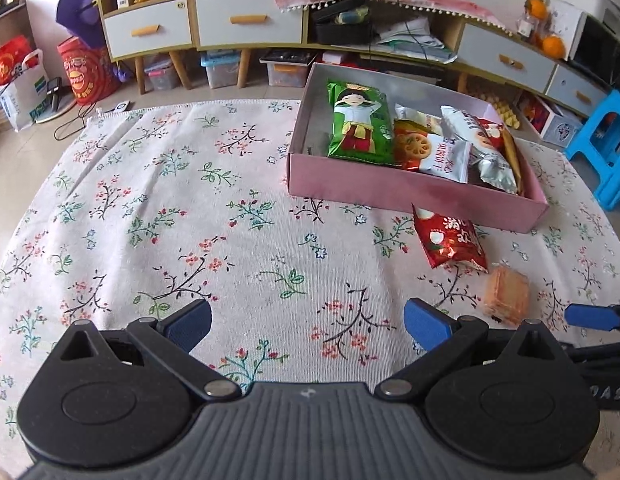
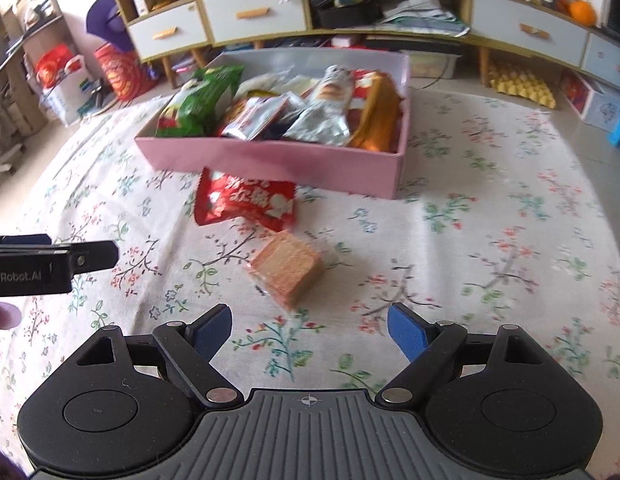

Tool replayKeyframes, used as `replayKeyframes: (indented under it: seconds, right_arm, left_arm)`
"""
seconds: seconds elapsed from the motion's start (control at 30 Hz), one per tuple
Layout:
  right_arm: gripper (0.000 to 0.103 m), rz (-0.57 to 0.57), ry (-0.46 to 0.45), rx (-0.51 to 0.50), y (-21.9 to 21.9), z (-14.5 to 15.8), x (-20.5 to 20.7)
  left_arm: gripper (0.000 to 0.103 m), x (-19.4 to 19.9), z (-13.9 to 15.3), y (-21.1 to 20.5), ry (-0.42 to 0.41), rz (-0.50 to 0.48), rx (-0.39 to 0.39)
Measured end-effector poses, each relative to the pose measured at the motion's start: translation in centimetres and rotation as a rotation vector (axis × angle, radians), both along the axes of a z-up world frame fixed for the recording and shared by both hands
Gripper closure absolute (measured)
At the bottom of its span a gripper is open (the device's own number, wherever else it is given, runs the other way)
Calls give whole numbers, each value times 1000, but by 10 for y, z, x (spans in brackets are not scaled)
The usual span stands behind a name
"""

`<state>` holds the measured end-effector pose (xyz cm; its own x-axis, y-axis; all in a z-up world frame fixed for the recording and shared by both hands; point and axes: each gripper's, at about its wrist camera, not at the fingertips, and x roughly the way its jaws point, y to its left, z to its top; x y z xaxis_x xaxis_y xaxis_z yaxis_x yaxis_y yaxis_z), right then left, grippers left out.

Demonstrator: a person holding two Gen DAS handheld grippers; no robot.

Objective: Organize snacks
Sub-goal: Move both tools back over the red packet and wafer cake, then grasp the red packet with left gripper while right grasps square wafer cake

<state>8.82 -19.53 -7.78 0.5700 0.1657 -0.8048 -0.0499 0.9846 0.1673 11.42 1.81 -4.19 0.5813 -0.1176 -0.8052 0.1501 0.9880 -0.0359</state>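
Observation:
A pink box holds several snack packets, among them a green one. A red packet lies on the cloth just in front of the box. An orange wafer pack lies nearer still. My left gripper is open and empty over the bare cloth, left of both loose snacks. My right gripper is open and empty, just short of the wafer pack. One blue right fingertip shows beside the wafer pack in the left wrist view.
A floral tablecloth covers the table. The left gripper's body juts in at the left of the right wrist view. Behind the table stand cabinets with drawers, storage bins on the floor and a blue stool.

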Motion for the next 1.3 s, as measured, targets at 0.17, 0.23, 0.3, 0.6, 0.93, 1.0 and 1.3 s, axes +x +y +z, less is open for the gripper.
replayKeyframes:
  seconds: [0.17, 0.23, 0.3, 0.6, 0.93, 1.0, 1.3]
  right_arm:
    - [16, 4, -23, -10, 9, -4, 10]
    - [17, 7, -16, -9, 11, -6, 14]
    - [19, 3, -18, -14, 12, -8, 16]
    - [63, 17, -13, 1, 8, -8, 24]
    - [73, -15, 13, -1, -11, -4, 22]
    - [73, -27, 20, -1, -16, -3, 20]
    - [76, -68, 59, 14, -44, -4, 15]
  left_arm:
    - [0, 6, -3, -1, 7, 10, -13]
    - [0, 7, -4, -1, 15, 9, -22]
    - [0, 9, -5, -1, 21, 11, -36]
    - [0, 19, -10, -5, 25, 25, -79]
    - [0, 24, -15, -23, 32, 18, -123]
    - [0, 25, -16, -29, 32, 14, -133]
    - [4, 29, -21, -56, 22, -18, -193]
